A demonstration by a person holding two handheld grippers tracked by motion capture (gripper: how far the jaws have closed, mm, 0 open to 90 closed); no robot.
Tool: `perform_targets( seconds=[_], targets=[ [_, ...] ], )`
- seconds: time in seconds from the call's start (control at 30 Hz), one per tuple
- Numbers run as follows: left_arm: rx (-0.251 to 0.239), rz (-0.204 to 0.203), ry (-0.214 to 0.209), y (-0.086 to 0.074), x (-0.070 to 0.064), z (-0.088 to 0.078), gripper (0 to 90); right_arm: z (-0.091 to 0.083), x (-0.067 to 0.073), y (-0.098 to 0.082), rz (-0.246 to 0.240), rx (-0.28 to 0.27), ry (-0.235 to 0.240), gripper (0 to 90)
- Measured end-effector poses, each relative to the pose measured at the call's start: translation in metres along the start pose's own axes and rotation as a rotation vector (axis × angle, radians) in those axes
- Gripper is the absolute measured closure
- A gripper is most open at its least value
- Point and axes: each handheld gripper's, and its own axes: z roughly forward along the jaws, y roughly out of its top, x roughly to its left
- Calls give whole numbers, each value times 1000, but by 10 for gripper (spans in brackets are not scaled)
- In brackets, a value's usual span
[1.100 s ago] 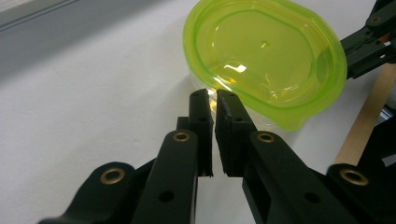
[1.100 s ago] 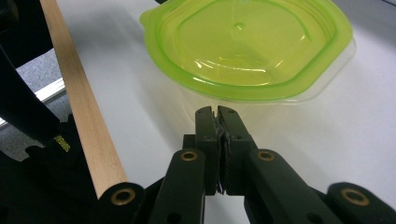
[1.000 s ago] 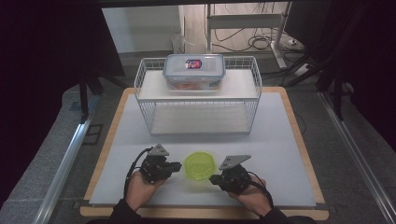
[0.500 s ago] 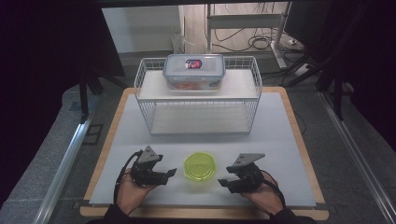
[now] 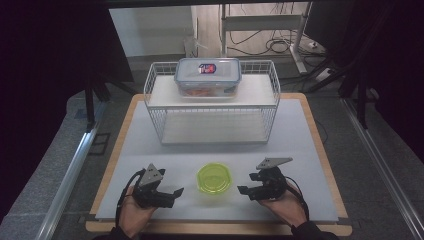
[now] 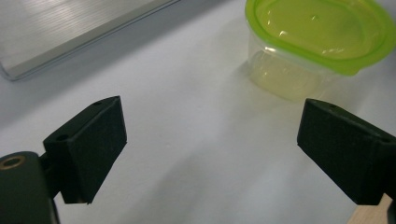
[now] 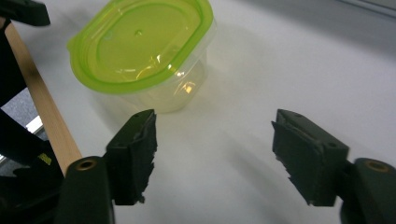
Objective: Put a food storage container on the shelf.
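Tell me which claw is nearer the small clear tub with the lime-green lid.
Right, narrowly. The right claw sits just off the small clear tub with the lime-green lid, open, tips toward it. The left claw is on its other side, also open, slightly farther off.

White-topped table [image 5: 300, 130] with wooden edging. Grey floor [image 5: 55, 165] on both sides. Cables [image 5: 280, 46] on the floor beyond; dark surroundings.

lidded green tub [image 5: 214, 178], upright, table-front
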Motion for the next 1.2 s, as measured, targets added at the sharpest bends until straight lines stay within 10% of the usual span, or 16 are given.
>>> perform_targets(
  seconds=[0.5, 0.8, 1.2],
  targets=[
    [-3, 25, 28, -8, -5, -3, 70, 5, -9, 19, 126, -89, 109, 533],
    [5, 37, 22, -9, -6, -1, 71, 32, -9, 26, 277, -84, 189, 551],
    [11, 48, 14, -9, -8, 1, 73, 44, -18, 19, 486, -87, 306, 800]
  ],
)
